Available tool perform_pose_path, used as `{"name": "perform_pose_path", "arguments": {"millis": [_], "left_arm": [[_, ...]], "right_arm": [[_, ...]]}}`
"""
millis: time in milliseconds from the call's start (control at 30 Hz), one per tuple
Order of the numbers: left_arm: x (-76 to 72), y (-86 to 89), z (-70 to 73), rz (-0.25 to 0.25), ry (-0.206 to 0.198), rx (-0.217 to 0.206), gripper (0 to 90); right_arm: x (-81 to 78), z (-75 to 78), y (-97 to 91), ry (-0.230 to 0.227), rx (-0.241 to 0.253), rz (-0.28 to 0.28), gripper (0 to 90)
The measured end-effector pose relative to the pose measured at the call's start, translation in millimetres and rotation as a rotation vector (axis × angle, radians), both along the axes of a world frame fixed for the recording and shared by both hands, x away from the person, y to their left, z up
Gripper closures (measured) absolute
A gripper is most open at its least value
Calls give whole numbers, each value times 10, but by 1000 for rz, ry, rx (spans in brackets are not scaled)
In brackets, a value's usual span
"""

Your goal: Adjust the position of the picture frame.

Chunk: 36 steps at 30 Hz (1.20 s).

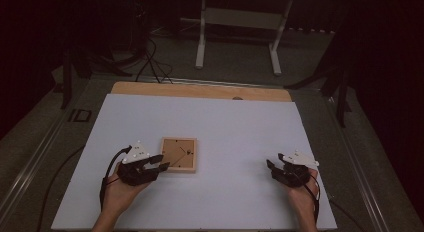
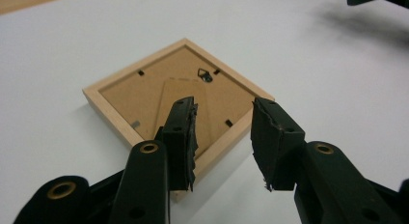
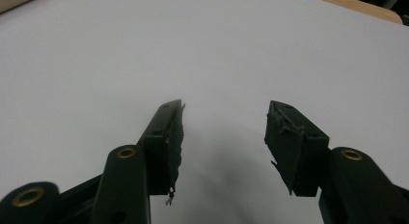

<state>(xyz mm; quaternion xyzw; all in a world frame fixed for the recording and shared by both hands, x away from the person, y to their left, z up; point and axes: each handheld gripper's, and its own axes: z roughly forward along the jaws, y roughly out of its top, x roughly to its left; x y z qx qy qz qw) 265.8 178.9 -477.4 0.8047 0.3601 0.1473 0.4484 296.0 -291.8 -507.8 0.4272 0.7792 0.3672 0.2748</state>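
One broad white tabletop (image 1: 215,142) carries everything we have to work with, and it gives us plenty of open room: bare surface lies on every side, with a strip of bare wood at the far edge. The near edge, where our forearms come in, is the only border close to either hand.

Next in size is the picture frame (image 1: 178,154), lying flat and face down left of the middle, just beside our left gripper (image 1: 159,163). We judge it light and stiff, a pale wooden rim around a fibreboard back (there may be glass on the hidden front, so we would not drop it). The rim is the sound place to take hold; the back panel with its folded stand, small turn clips and hanging hook (image 2: 206,75) offers nothing firm. Lying flush, it may slide before it lifts.

Our left fingers (image 2: 181,137) stand about half open with nothing between them, poised over the near corner of the frame, one above the rim, the other off its edge. Our right gripper (image 1: 274,165) rests well apart on the right, its fingers (image 3: 166,137) spread wide and empty over bare tabletop.
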Motion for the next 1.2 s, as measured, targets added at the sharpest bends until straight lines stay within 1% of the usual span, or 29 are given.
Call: {"name": "perform_pose_path", "arguments": {"millis": [100,367,600,733,767,800,833,867,900,933,967,1000,1033,1100,1133,1167,1200], "left_arm": [[4,3,18,3,-8,-3,610],[4,8,12,5,-10,1,609],[59,-7,1,8,-7,2,608],[73,-19,-8,13,-10,7,591],[82,-18,-12,23,-13,18,591],[112,-7,-27,74,-3,44,592],[140,12,-44,107,7,55,605],[177,42,-69,149,8,75,647],[202,60,-84,175,10,94,697],[202,60,-84,175,10,94,768],[202,60,-84,175,10,94,768],[301,117,-149,213,22,133,885],[334,122,-172,231,27,143,896],[403,128,-224,252,45,144,898],[403,128,-224,252,45,144,898],[465,125,-280,264,65,152,898],[490,122,-307,267,79,153,898]], "right_arm": [[2,-2,-2,0,-1,2,473],[5,-5,9,1,-6,8,472],[-29,-12,-2,2,-18,7,472],[-42,-6,-27,2,-12,-3,472],[-43,-6,-25,1,-12,-4,472],[-41,-8,-18,2,-15,-3,472],[-39,-11,-11,3,-15,-1,472],[-35,-15,-4,3,-18,2,472],[-34,-17,5,4,-21,5,472],[-34,-17,5,4,-21,5,472],[-34,-18,9,5,-22,6,472],[-32,-17,7,4,-22,7,472],[-31,-17,2,4,-19,6,472],[-31,-14,-6,4,-16,2,472],[-31,-14,-6,4,-16,2,472],[-31,-13,-7,3,-16,2,472],[-32,-12,-7,4,-15,1,472]]}}
